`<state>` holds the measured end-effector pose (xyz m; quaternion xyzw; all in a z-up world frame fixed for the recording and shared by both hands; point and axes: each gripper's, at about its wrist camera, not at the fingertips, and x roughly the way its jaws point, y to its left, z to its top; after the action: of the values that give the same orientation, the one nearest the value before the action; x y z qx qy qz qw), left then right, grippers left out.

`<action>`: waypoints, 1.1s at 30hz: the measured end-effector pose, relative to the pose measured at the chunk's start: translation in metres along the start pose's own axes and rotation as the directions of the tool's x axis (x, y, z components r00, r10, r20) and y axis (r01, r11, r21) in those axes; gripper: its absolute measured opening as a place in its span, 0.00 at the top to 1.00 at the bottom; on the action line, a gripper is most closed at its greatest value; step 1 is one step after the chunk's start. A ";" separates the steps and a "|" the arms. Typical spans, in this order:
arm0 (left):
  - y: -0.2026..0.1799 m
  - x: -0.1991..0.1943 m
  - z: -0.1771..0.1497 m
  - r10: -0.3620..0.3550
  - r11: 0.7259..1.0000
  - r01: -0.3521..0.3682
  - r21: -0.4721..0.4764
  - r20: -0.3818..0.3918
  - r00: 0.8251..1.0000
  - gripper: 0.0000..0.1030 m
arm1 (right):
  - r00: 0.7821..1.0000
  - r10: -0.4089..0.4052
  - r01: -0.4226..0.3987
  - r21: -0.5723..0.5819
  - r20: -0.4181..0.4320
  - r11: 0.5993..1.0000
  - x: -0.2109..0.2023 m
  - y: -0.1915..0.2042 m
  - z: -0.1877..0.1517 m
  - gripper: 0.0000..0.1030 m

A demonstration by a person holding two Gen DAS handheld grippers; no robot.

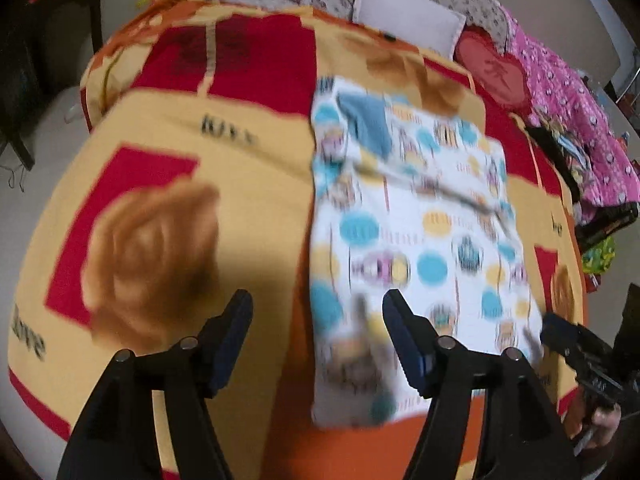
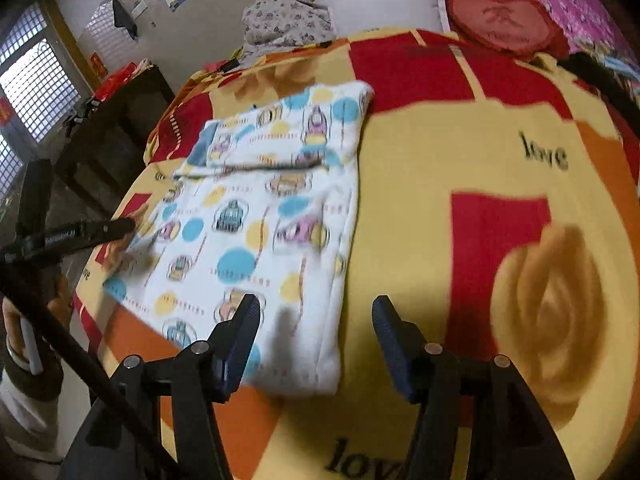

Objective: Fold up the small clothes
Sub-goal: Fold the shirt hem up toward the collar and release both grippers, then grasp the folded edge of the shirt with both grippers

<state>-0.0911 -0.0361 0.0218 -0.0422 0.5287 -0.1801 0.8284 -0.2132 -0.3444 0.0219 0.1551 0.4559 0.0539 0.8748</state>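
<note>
A small white garment [image 1: 420,220] printed with blue and yellow dots lies folded flat on a yellow and red blanket [image 1: 248,208]. My left gripper [image 1: 317,298] is open over the garment's near left edge, with nothing pinched between its fingers. In the right wrist view the garment [image 2: 256,216] lies left of centre, and my right gripper [image 2: 316,302] is open over its near right edge. The left gripper [image 2: 120,226] shows at the garment's far side there. The right gripper [image 1: 560,332] shows at the right of the left wrist view. Both views are blurred.
The blanket [image 2: 440,152] covers a bed. At its head lie a white pillow [image 2: 384,4], a red heart-shaped cushion [image 2: 504,20] and a pink quilt [image 1: 572,112]. A dark table [image 2: 116,128] stands beside the bed. A person's hand [image 2: 16,340] holds the left gripper.
</note>
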 end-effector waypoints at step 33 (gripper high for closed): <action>-0.011 -0.003 -0.039 0.027 0.991 -0.024 0.129 -0.019 0.999 0.84 | 0.986 0.168 -0.168 0.079 -0.001 0.983 0.005 -0.010 -0.024 0.74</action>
<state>-0.1293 -0.0405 0.0102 0.0198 0.5250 -0.2034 0.8262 -0.2306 -0.3477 0.0018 0.2272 0.4463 0.1102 0.8585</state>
